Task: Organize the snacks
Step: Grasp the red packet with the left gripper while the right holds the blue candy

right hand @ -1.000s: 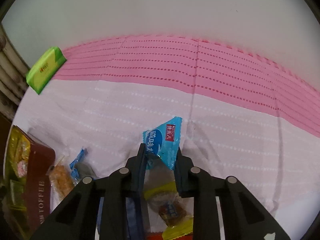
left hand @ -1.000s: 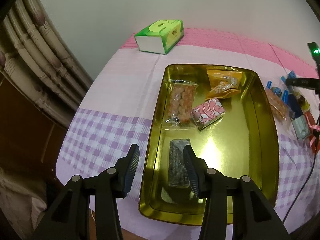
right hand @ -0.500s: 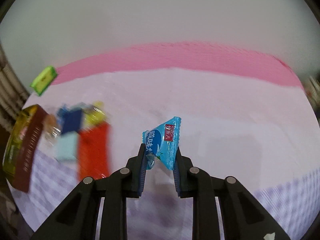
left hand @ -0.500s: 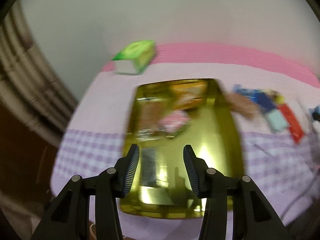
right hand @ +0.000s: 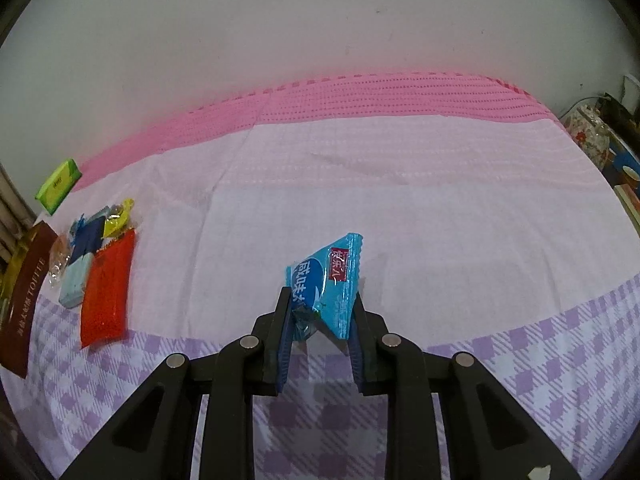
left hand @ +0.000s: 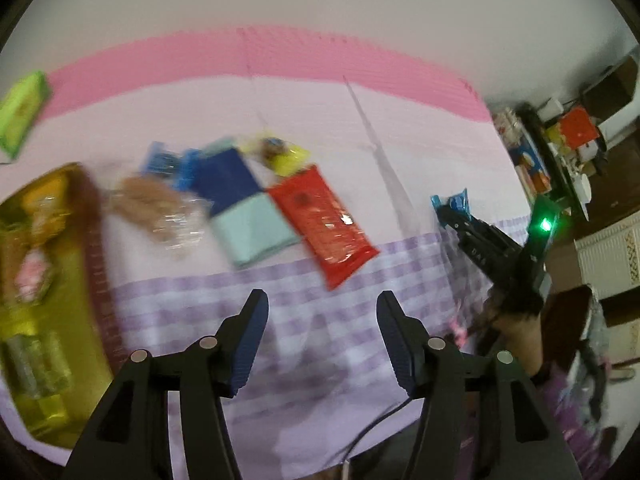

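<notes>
From the left wrist we see our left tongs [left hand: 318,316] opening with nothing between them, over the checked cloth [left hand: 192,304]. The blurred snack pile, with its red packet [left hand: 324,222], lies ahead; the gold tin [left hand: 76,320] sits far left. Only here do we see the right tongs [left hand: 454,216] from outside, and the hand [left hand: 516,320] behind them.

From the right wrist, our right tongs [right hand: 320,312] pinch the blue packet [right hand: 334,284] above the surface. Only here is the tin's brown side [right hand: 24,300] sharp.
</notes>
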Demonstrator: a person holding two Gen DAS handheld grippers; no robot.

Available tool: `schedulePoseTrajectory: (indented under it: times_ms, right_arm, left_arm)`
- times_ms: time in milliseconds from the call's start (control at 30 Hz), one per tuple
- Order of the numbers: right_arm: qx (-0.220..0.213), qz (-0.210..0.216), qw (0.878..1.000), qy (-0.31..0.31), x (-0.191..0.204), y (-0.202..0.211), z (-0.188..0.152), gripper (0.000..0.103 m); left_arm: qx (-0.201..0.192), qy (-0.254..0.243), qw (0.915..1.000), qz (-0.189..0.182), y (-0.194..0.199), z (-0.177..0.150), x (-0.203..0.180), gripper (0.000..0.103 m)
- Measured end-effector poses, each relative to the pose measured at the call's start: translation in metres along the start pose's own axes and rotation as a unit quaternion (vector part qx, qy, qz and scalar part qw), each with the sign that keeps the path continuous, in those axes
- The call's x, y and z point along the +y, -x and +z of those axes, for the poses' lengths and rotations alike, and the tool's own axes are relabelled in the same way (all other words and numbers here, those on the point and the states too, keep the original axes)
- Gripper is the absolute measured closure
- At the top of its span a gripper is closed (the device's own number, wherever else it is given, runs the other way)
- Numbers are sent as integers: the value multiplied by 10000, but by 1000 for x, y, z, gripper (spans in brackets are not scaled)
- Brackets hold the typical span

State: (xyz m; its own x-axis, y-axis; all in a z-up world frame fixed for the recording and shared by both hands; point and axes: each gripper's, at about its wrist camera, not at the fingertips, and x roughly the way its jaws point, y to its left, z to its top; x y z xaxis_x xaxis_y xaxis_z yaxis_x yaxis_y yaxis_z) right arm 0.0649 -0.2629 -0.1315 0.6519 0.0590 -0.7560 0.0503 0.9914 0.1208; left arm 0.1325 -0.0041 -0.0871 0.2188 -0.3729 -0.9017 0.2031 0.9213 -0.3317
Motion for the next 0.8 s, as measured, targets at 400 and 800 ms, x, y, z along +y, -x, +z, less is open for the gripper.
schedulePoseTrajectory:
  times_ms: [400, 800]
  right_arm:
    - [-43, 488, 9984, -290, -12, 0, 1, 77]
    - [-62, 679, 9967, -435, -17, 0, -1, 77]
  left_arm:
    - [941, 1278, 9866, 385, -102, 53, -9, 46]
    - [934, 921, 9802, 1484, -129, 78, -52, 16]
